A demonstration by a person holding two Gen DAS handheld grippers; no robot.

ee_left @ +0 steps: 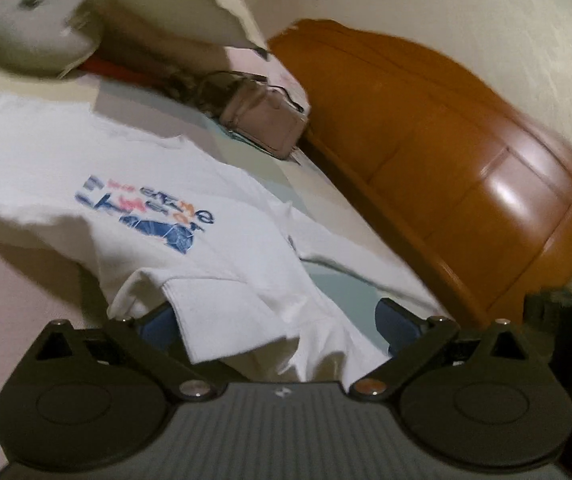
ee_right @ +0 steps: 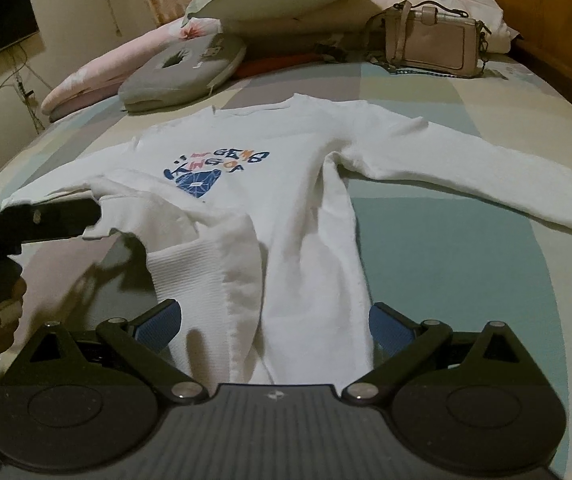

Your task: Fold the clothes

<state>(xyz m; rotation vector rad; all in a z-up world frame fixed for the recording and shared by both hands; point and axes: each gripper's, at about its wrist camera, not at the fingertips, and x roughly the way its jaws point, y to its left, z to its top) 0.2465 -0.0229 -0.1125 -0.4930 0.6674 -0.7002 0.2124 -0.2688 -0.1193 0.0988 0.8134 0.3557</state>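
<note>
The white sweatshirt (ee_right: 286, 184) lies chest-up on the bed (ee_right: 466, 232), one sleeve spread right, the other pulled across the body. My worry: the folded sleeve could flop back or drag the torso crooked if I let go carelessly, and the hem bunching near me could wrinkle the fold. My right gripper (ee_right: 274, 322) sits wide, both blue pads straddling the hem, gripping nothing. In its own view my left gripper (ee_left: 276, 322) also looks spread, cloth lying between the pads; whether it pinches, I cannot tell.
</note>
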